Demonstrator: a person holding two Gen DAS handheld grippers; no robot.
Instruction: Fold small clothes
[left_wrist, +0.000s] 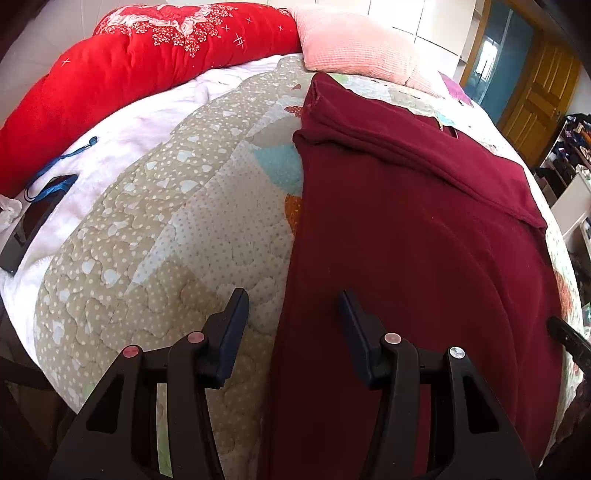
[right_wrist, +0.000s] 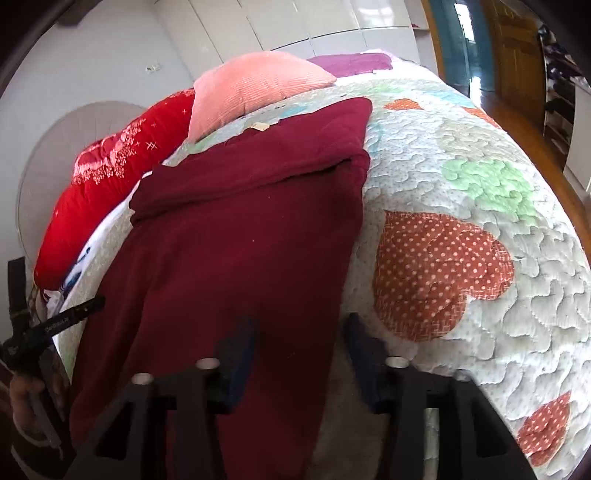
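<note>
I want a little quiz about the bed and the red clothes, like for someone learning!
1. True or false: the maroon garment lies on the quilt.
2. Which pillow sits beside the red pillow? A pink, B green, C black.
3. Fill in: the left tool straddles the garment's ____ edge.

Key: 1 true. 2 A, the pink pillow. 3 left.
</note>
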